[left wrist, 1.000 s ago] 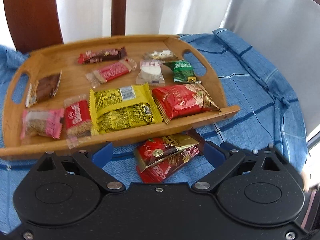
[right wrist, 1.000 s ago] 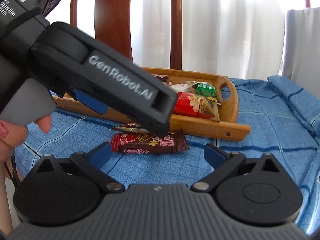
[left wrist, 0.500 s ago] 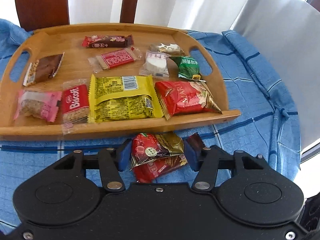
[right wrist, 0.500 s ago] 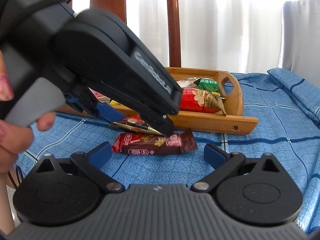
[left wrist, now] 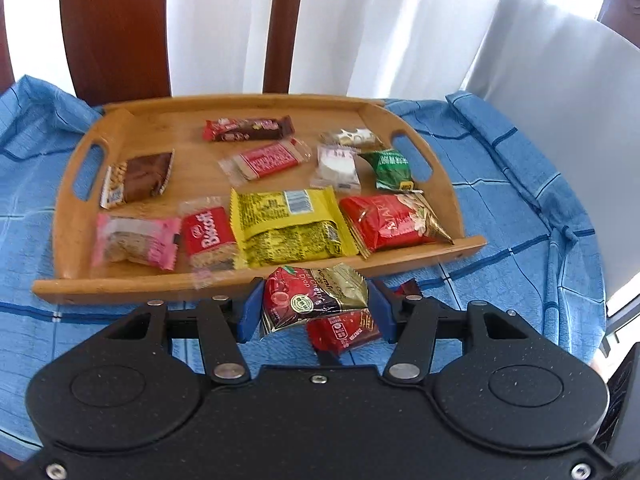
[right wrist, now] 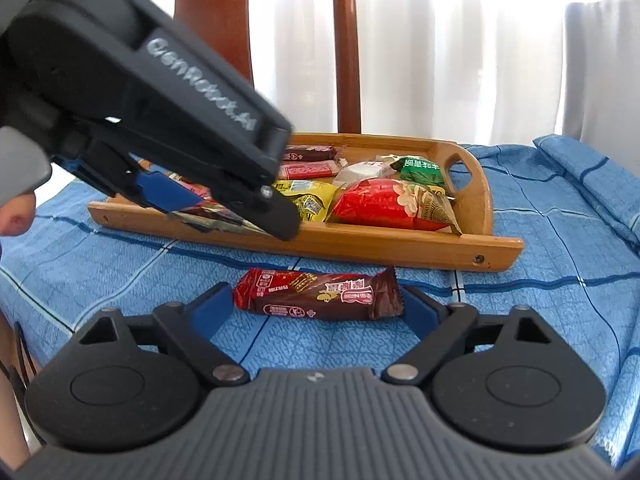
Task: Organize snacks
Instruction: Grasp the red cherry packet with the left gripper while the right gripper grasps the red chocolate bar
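White curtains [left wrist: 360, 28] and a dark wooden chair back [left wrist: 116, 28] stand behind a round table spread with a blue checked cloth [left wrist: 520, 220]. On the cloth rests an oblong bamboo tray with cut-out handles [left wrist: 88, 168], its floor dotted with wrapped snacks: a large yellow foil packet [left wrist: 288, 228] at the middle, a red nut bag [left wrist: 388, 220] at its 3 o'clock, a red Biscoff biscuit pack [left wrist: 208, 238] at its 9 o'clock and a small green sachet [left wrist: 392, 168] toward 1 o'clock.

From the left wrist view, the left gripper [left wrist: 314, 308] has its blue pads about half closed and pressed against both sides of a red-and-gold foil candy pouch [left wrist: 312, 298], which it holds above the cloth just in front of the tray's near rim. In the right wrist view this gripper reaches in from 10 o'clock, the pouch level with the tray edge.

A long red-and-brown chocolate bar wrapper [right wrist: 320, 294] lies flat on the cloth, near the tray's front rim. The right gripper [right wrist: 320, 312] straddles it, jaws wide but closing; the bar is between the pads, though whether they touch its ends cannot be told.
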